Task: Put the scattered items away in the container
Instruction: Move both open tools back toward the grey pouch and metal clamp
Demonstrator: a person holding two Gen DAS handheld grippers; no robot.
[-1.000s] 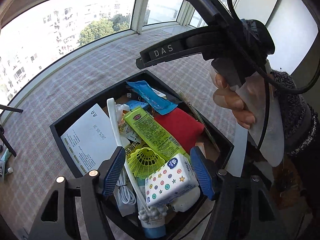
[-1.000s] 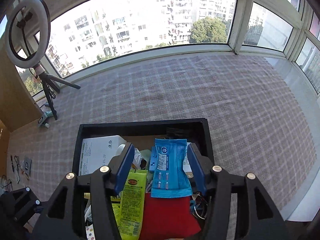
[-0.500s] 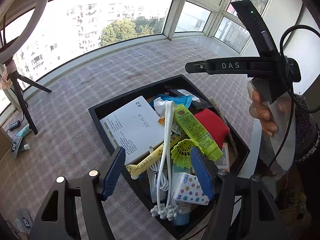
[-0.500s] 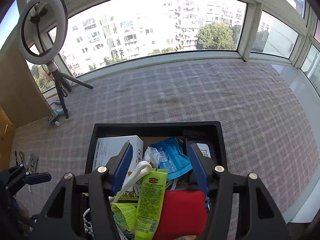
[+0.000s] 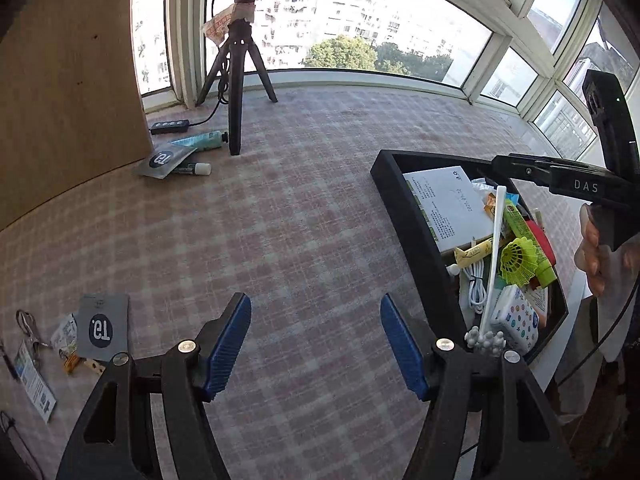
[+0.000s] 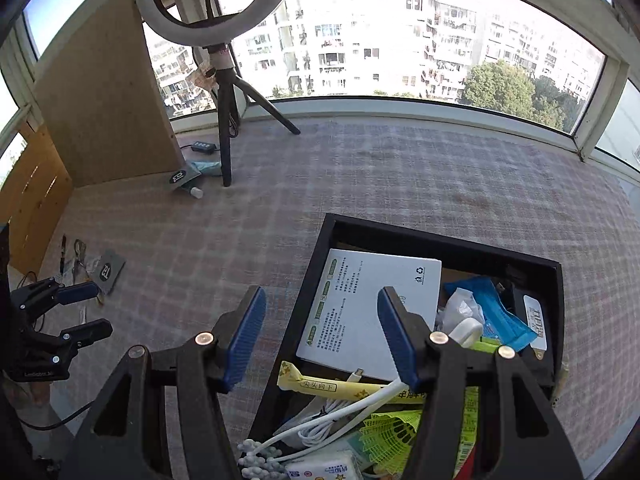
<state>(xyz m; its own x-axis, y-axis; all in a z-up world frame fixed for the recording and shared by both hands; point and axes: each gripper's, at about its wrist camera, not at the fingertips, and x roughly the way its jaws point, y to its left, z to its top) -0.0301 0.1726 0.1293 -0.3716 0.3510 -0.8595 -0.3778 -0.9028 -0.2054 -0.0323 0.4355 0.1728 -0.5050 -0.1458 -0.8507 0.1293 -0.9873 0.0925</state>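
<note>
A black box (image 5: 416, 232) (image 6: 316, 280), full of small items, sits on the checked carpet. A white carton (image 6: 360, 312), a blue packet (image 6: 496, 312) and a yellow-green shuttlecock (image 5: 518, 258) lie inside it. My left gripper (image 5: 316, 300) hangs open over bare carpet left of the box, with nothing between its fingers. My right gripper (image 6: 322, 292) is open and empty above the box's left rim. Scattered items lie at the far left: a grey pouch (image 5: 103, 328) (image 6: 108, 272), scissors (image 5: 28, 322) and a card (image 5: 34, 380). In the right wrist view my left gripper (image 6: 92, 310) is close to them.
A ring light's tripod (image 5: 236, 92) stands near the window. By its feet lie a second grey pouch (image 5: 162, 159), a tube (image 5: 200, 140) and a power strip (image 5: 170, 126). A wooden panel (image 5: 68, 80) rises at the left. A hand (image 5: 592, 256) grips the right gripper's black frame (image 5: 580, 184).
My left gripper has swung left off the box to over the carpet. My right gripper has shifted left from above the blue packet to the box's left rim.
</note>
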